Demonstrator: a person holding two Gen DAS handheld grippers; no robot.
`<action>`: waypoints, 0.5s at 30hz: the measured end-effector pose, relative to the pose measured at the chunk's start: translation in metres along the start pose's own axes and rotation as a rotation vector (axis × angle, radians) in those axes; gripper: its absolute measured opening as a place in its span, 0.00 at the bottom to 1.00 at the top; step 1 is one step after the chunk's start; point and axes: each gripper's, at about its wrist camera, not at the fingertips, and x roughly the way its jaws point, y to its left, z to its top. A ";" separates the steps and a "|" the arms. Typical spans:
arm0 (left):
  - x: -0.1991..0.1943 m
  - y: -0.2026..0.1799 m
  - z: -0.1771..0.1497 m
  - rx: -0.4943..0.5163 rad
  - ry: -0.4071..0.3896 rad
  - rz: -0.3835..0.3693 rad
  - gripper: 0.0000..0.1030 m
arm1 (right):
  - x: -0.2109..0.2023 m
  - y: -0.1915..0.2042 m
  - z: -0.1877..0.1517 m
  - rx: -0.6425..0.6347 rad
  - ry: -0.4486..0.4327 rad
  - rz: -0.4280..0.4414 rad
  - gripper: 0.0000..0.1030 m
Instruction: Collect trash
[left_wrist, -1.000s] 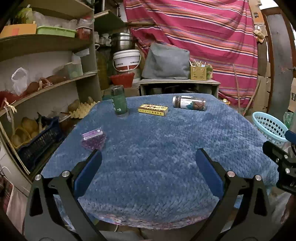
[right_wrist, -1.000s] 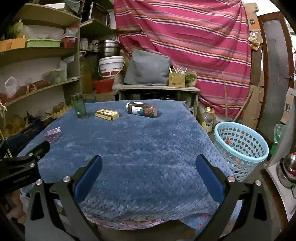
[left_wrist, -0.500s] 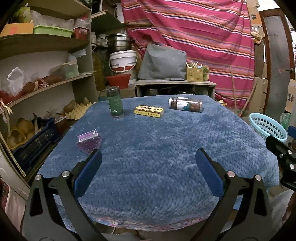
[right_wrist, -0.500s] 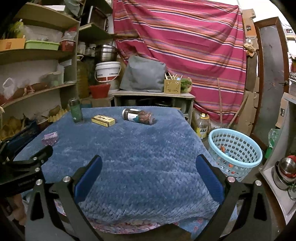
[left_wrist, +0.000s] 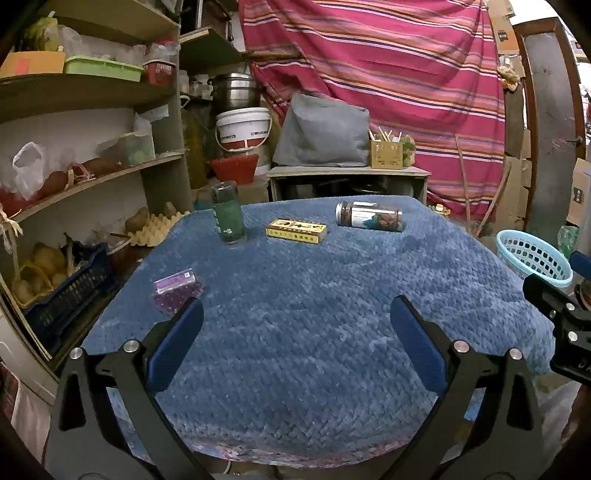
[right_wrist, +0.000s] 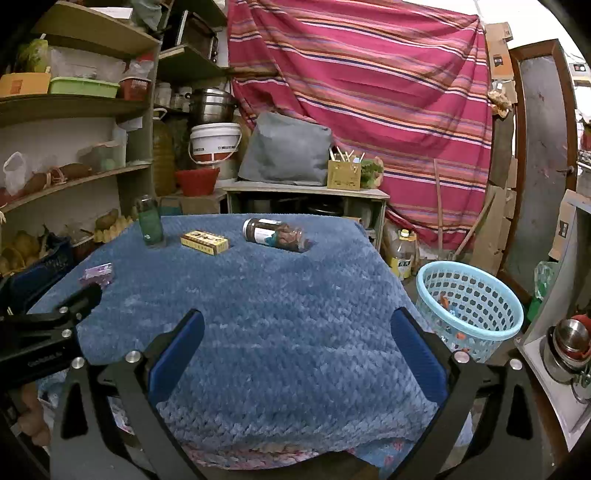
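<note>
On the blue blanket-covered table (left_wrist: 314, 295) (right_wrist: 277, 306) lie a purple packet (left_wrist: 178, 290) (right_wrist: 99, 274) at the left, an upright green bottle (left_wrist: 228, 213) (right_wrist: 150, 220), a yellow box (left_wrist: 296, 231) (right_wrist: 204, 242) and a jar on its side (left_wrist: 369, 216) (right_wrist: 275, 234) at the far end. A light blue basket (left_wrist: 532, 258) (right_wrist: 469, 306) stands on the floor right of the table, with some bits inside. My left gripper (left_wrist: 295, 317) and right gripper (right_wrist: 295, 328) both hover open over the table's near edge, holding nothing.
Cluttered wooden shelves (left_wrist: 88, 177) line the left side, with a dark crate (left_wrist: 70, 291) below. A low cabinet (right_wrist: 306, 199) with a grey bag stands behind the table before a striped curtain (right_wrist: 369, 85). Steel pots (right_wrist: 569, 343) sit at the right.
Both grippers have pulled back and risen a little, so the table and its objects look farther off. Both stay open. Nothing on the table moved.
</note>
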 end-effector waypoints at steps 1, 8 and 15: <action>0.000 0.000 0.000 0.002 -0.004 0.003 0.95 | 0.000 0.000 0.000 -0.001 -0.001 0.000 0.96; -0.002 0.001 0.003 0.003 -0.016 0.002 0.95 | -0.001 0.002 0.001 -0.012 -0.009 0.002 0.96; -0.004 0.003 0.004 -0.008 -0.017 -0.005 0.95 | -0.001 0.002 0.001 -0.014 -0.005 0.002 0.96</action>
